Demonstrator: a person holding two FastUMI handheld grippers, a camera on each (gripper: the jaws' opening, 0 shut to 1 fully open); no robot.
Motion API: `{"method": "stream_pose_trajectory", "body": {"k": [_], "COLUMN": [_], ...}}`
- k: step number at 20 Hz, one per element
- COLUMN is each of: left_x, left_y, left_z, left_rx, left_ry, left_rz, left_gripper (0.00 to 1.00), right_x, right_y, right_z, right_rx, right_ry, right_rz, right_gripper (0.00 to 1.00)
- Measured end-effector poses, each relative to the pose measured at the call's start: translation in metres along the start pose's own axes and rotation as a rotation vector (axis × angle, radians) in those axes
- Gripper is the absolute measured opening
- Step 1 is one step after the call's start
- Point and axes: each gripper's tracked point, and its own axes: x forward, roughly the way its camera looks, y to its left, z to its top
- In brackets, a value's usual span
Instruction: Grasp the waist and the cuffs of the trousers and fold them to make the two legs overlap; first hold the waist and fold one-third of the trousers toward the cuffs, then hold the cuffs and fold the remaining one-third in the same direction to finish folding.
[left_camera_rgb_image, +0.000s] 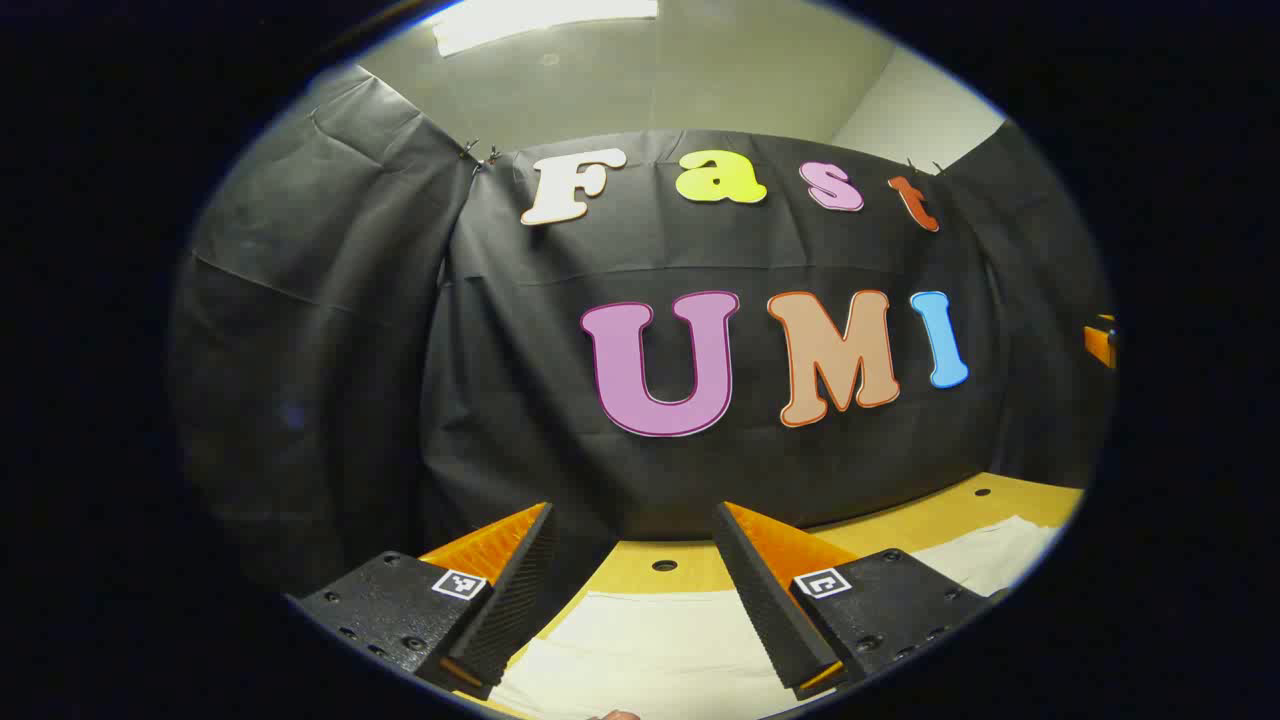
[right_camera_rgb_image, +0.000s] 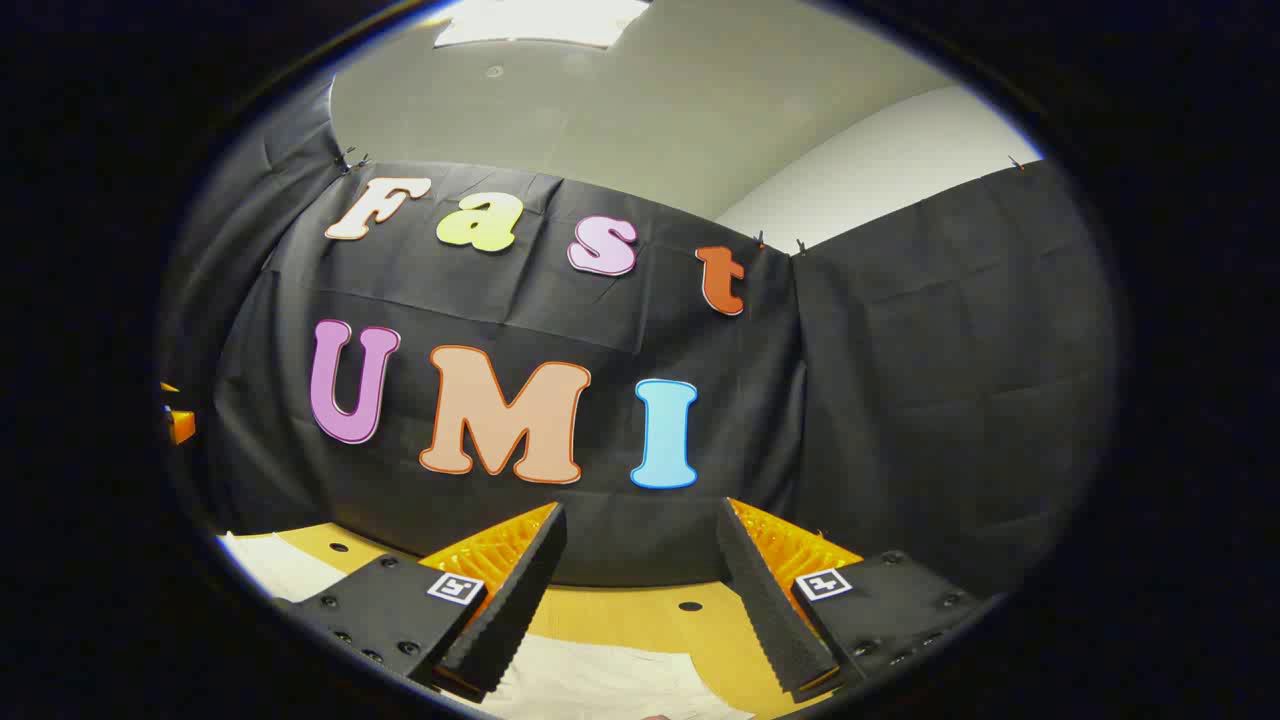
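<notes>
Both grippers hang above the table (left_camera_rgb_image: 905, 535) with nothing held: the left gripper (left_camera_rgb_image: 635, 590) and the right gripper (right_camera_rgb_image: 640, 595) each have fingers spread wide. The pale trousers (left_camera_rgb_image: 650, 650) lie flat at the bottom of each frame (barely in sight). No fold looks begun; next they must drop to pinch waist and cuffs.

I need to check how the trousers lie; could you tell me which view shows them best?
The left gripper view: the pale trousers spread across the table below its open tool. The right gripper view shows smaller patches.
</notes>
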Motion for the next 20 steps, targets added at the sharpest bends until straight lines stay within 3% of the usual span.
{"method": "stream_pose_trajectory", "body": {"k": [14,20], "left_x": [-0.003,-0.005], "left_y": [0.004,0.007], "left_z": [-0.005,-0.02], "left_rx": [0.041,0.14], "left_ry": [0.003,0.024], "left_rz": [0.027,0.013], "left_gripper": [0.95,0.94], "right_x": [0.002,0.003], "right_y": [-0.001,-0.004], "right_z": [-0.011,-0.019], "right_rx": [0.013,0.009], "right_ry": [0.029,0.04], "right_rz": [0.023,0.017], "right_gripper": [0.97,0.97]}}
